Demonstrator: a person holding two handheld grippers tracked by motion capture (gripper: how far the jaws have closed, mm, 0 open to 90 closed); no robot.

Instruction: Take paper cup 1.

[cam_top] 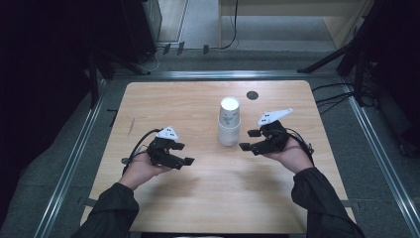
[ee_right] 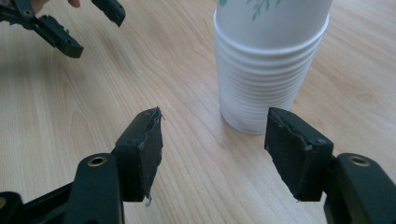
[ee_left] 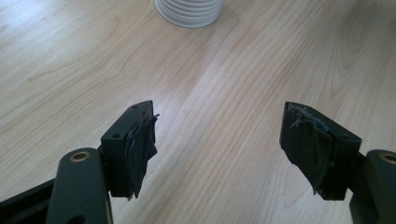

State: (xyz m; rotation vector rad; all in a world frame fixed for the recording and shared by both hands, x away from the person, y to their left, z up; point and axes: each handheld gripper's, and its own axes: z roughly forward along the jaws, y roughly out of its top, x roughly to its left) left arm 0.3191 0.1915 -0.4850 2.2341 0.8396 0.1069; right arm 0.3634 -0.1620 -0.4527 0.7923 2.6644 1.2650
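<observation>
On the left side of the high view, the left gripper (cam_top: 184, 153) is held in the person's left hand (cam_top: 141, 171), palm up, just above the table (cam_top: 198, 198). A dark sleeve (cam_top: 111, 208) covers the arm. The gripper lies almost flat and points toward the middle of the table. In the left gripper view its two black jaws stand wide apart, with bare wood between them and nothing held. The pads (ee_left: 140, 154) look worn and ragged.

In the middle stands a stack of paper cups (cam_top: 229, 121). It is white with a small green leaf print. The stack stands upright, its long way going straight up. The cups sit upside down, with the rims down on the wood and the flat bottom on top. It is between the two grippers and nearer to the right one.

On the right, the right gripper (cam_top: 249, 140) sits in the person's right hand (cam_top: 292, 156), also palm up. It points left toward the stack of paper cups and is just beside it, not touching. In the right gripper view its jaws stand apart and hold nothing; the cups stand just past the jaw on the right.

The table is light wood with a small round dark hole (cam_top: 252, 95) near the far edge. Grey floor (cam_top: 277, 29) lies around it, with metal rails (cam_top: 69, 163) at the sides. The room is dark.
</observation>
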